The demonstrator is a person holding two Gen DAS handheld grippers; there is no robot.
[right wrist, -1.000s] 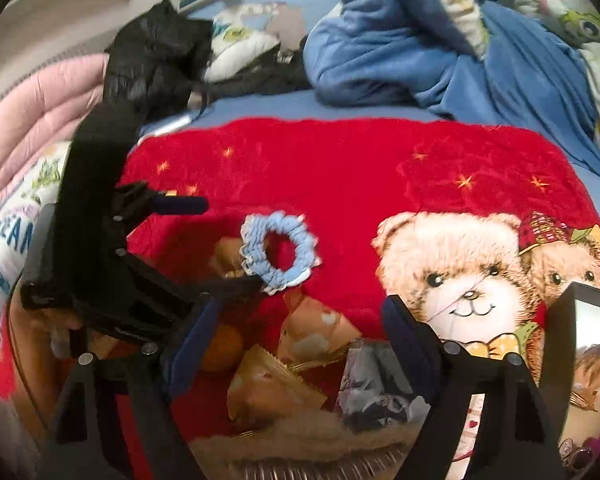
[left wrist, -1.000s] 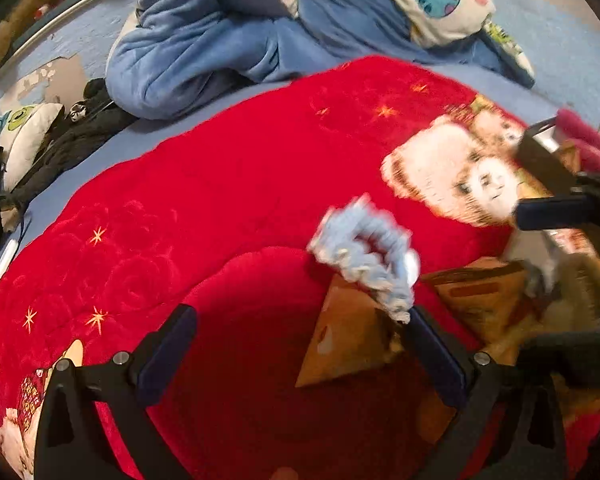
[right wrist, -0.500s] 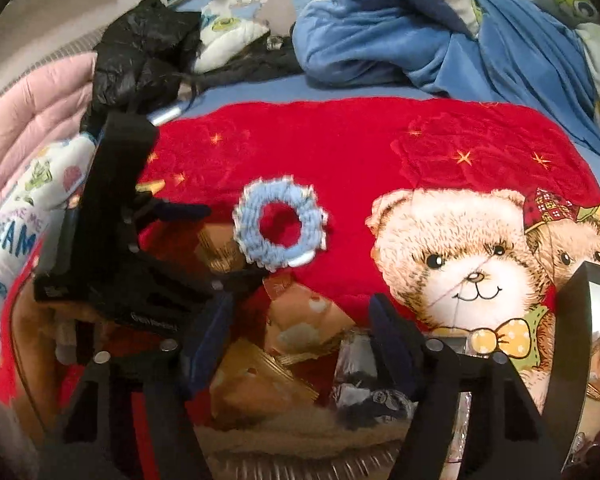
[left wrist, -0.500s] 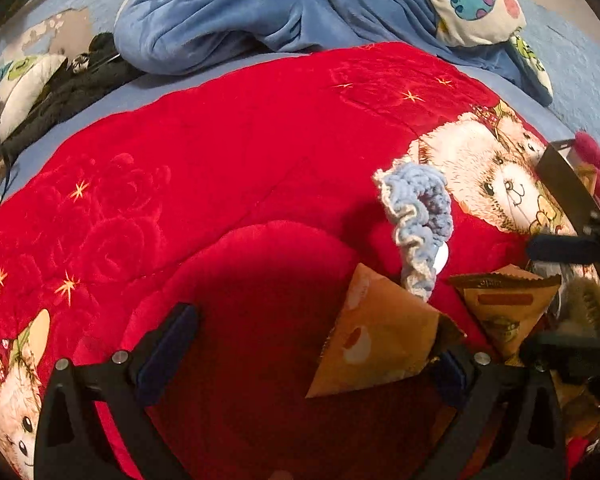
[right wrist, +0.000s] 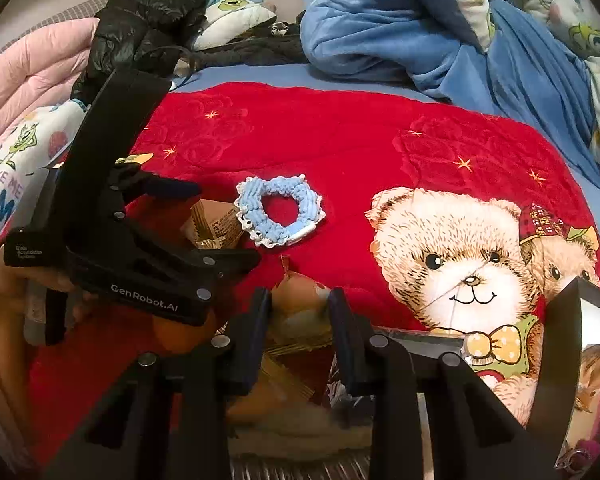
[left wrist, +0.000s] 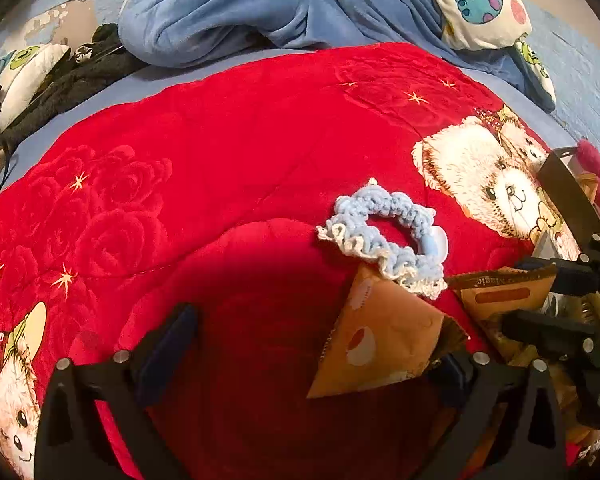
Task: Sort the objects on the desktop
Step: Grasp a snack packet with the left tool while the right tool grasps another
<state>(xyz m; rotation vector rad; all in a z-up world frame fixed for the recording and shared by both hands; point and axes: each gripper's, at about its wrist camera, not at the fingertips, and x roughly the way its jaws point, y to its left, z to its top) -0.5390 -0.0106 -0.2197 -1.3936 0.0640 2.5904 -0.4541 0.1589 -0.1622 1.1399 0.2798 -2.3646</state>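
A light blue crocheted scrunchie [left wrist: 384, 236] lies flat on the red bear blanket [left wrist: 240, 148]; it also shows in the right wrist view [right wrist: 278, 210]. My left gripper [left wrist: 312, 344] is open and empty, just behind the scrunchie, with an orange triangular snack packet [left wrist: 376, 340] by its right finger. In the right wrist view the left gripper [right wrist: 216, 224] sits left of the scrunchie. My right gripper [right wrist: 298, 336] has its jaws closed on an orange snack packet [right wrist: 300, 308] among several packets.
A black open box [right wrist: 564, 352] stands at the right, also in the left wrist view [left wrist: 568, 200]. More snack packets [left wrist: 500, 296] and an orange fruit [right wrist: 184, 332] lie near the grippers. Blue bedding [right wrist: 400, 28], a black jacket [right wrist: 140, 12] and pillows lie beyond the blanket.
The left gripper let go of the scrunchie, which dropped flat onto the blanket, and pulled back. The right gripper's jaws closed in on the snack packet.
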